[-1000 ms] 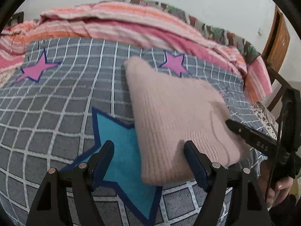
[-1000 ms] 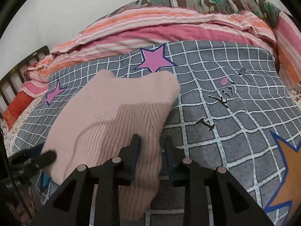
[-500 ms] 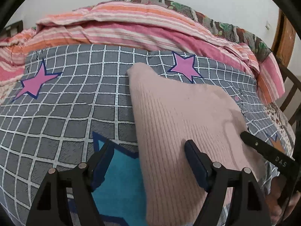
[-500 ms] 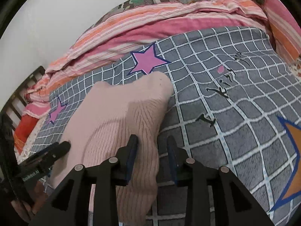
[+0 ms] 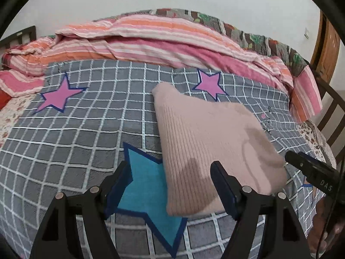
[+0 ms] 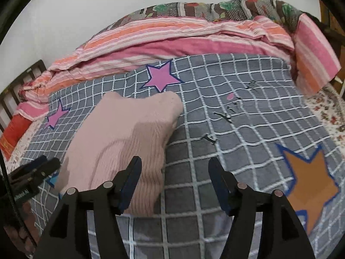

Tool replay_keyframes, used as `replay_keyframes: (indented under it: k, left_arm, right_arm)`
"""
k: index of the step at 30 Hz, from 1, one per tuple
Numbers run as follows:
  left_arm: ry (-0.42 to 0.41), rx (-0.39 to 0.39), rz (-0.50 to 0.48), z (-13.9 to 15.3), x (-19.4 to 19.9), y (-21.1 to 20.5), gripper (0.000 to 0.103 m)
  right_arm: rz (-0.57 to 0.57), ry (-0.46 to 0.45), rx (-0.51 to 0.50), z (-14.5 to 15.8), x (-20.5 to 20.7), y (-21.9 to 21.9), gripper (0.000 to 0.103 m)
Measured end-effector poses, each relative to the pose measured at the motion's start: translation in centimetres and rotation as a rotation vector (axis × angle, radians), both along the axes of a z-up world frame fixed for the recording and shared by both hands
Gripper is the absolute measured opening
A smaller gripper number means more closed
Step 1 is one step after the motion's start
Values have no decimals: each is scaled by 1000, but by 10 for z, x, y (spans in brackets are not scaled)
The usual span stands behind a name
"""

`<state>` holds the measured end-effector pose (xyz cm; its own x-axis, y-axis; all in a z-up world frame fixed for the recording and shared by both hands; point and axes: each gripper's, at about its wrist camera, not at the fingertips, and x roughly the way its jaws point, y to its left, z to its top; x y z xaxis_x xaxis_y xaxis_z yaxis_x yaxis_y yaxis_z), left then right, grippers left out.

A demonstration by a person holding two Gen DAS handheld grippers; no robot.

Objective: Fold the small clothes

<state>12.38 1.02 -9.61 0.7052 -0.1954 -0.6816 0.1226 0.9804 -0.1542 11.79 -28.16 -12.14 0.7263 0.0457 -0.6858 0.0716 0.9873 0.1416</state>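
Pink knit garment [image 5: 207, 142]: folded, flat on the bed [image 5: 86, 142]. Soft, light, limp; best pinched at a near corner. Left gripper [image 5: 170, 185] wide open, empty; right gripper [image 6: 174, 181] jaws just opened, holding nothing.

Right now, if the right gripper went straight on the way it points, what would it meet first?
Probably the right edge of the folded pink sweater beneath the right gripper, or the grey checked blanket beside it; depth is unclear. Its open jaws have just been opening, gripping nothing.

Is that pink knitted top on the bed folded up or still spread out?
Folded. The pink top lies on the checked bedcover as one compact, thick block with rounded doubled edges, and no sleeves stick out.
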Motion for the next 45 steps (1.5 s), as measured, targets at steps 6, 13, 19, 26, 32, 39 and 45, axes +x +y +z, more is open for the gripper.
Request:
replay_keyframes:
  k: [6,13,19,26,32,39,45]
  left_arm:
    - [-26,30,14,29,-30,-8,84]
    - [-61,70,19,61,-68,-19,90]
    - [-90,88,41,78,-96,-23,90]
    - [-100,97,51,83,-114,-24,90]
    - [-104,104,53,85,-122,-24,90]
    - [-108,112,52,86,-125,-26,90]
    - [-108,112,51,87,-125,-26,90]
  right_arm:
    - [5,14,-26,24,-26,3,70]
    - [22,-58,-24,59,-69,4,99]
    - [15,-74,-17,74,-96,-2,100]
    - [10,-79,-64,78,-117,0,100]
    - [14,-77,-67,77,-126,1,100]
    - [11,-78,-75,78,-128,2,100]
    - [10,-80,-74,79,-129,0,100]
